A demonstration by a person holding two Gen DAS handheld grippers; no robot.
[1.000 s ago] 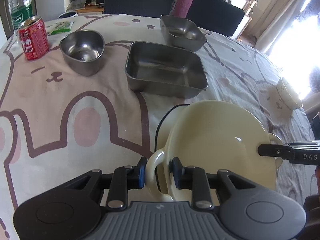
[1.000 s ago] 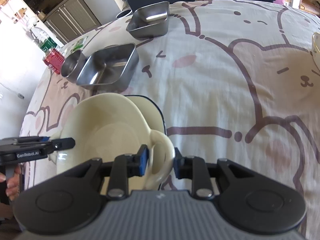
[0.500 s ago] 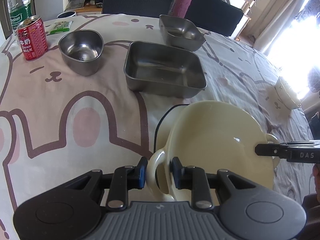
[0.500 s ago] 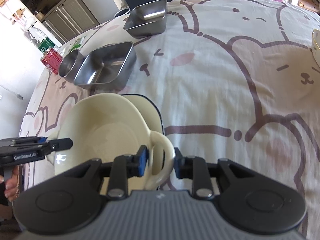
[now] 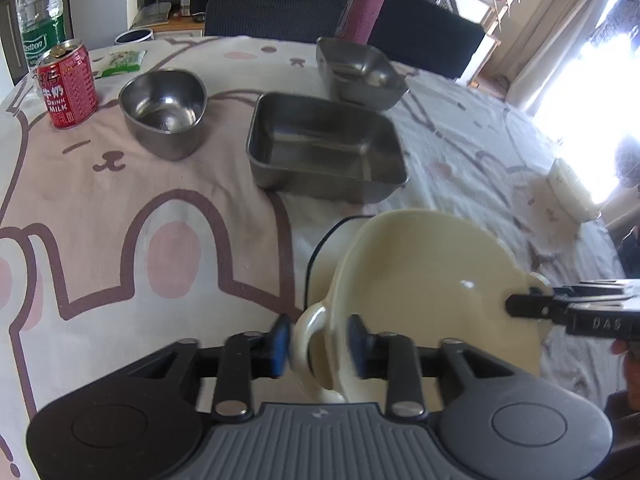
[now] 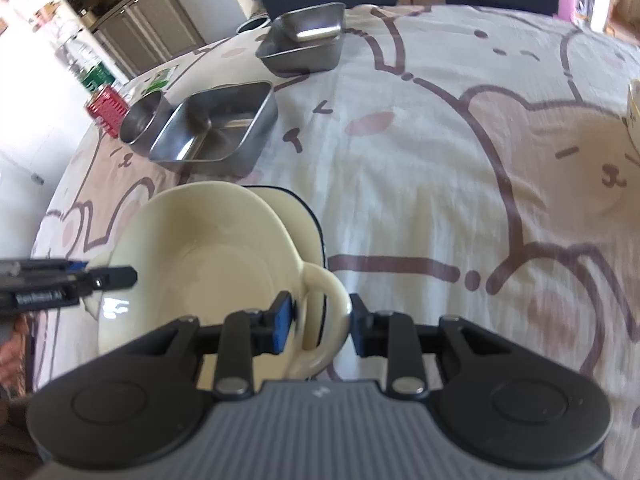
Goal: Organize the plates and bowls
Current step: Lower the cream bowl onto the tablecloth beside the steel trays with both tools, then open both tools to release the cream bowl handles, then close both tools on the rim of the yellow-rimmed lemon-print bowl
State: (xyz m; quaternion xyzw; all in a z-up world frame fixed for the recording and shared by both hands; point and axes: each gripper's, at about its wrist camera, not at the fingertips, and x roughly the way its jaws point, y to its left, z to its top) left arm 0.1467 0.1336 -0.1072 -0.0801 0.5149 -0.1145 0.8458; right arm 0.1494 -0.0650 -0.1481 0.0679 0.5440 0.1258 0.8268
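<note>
A cream two-handled bowl (image 5: 424, 292) (image 6: 200, 260) rests on a cream plate with a dark rim (image 5: 320, 256) (image 6: 296, 216). My left gripper (image 5: 318, 346) straddles one loop handle, and its jaws are opening, with small gaps at the pads. My right gripper (image 6: 320, 320) straddles the opposite handle, jaws likewise opening, the handle loose between them. Each gripper's tip shows at the bowl's far rim in the other view. Farther back stand a steel rectangular tray (image 5: 324, 148) (image 6: 216, 132), a steel round bowl (image 5: 164, 108) and a small steel square dish (image 5: 360, 68).
A red drink can (image 5: 68, 84) and a water bottle (image 5: 40, 20) stand at the far left. A small cream bowl (image 5: 572, 188) sits near the right edge of the table. Dark chairs (image 5: 276, 0) line the far side. A bear-print cloth (image 6: 440, 160) covers the table.
Both pairs of jaws have spread apart from the bowl's handles, which they clamped before. The bowl stays on the plate and neither hand has shifted.
</note>
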